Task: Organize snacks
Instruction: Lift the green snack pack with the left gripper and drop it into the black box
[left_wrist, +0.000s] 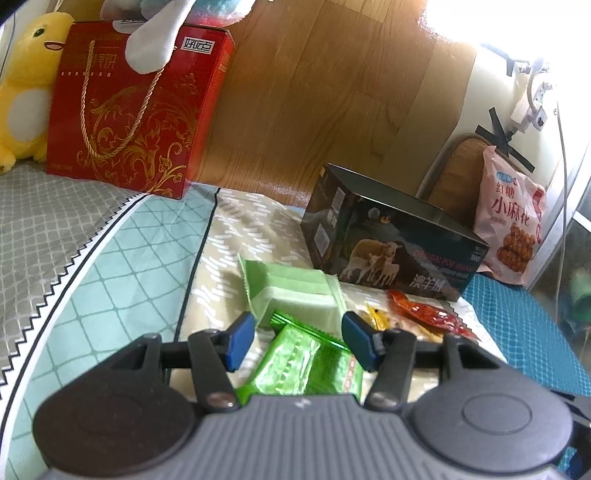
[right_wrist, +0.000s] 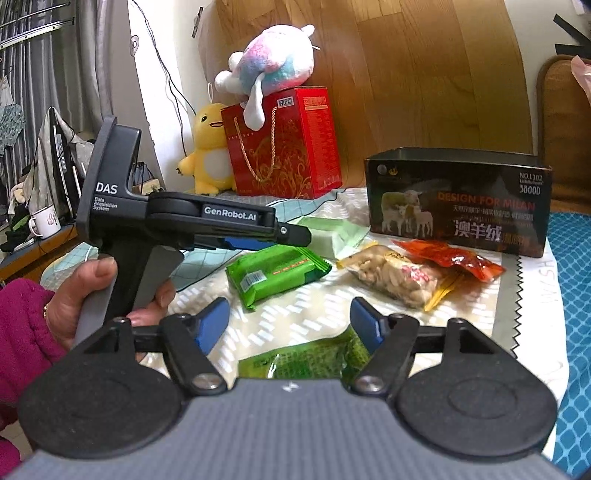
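The shiny bright-green foil snack packet (left_wrist: 299, 365) is seen lying on the bedspread between the parted, untouching pads of the left gripper (left_wrist: 297, 341), long axis running forward (right gripper (right_wrist: 290, 325) likewise agape); the open dark box (left_wrist: 391, 243) stands beyond.

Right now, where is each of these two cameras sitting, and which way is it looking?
Left wrist: on the left gripper, looking down its open jaws at a bright green packet and the dark box; no hand shows.
Right wrist: on the right gripper, jaws open, facing the same bed; the left hand shows.
Shared: packet, dark box, red gift box.
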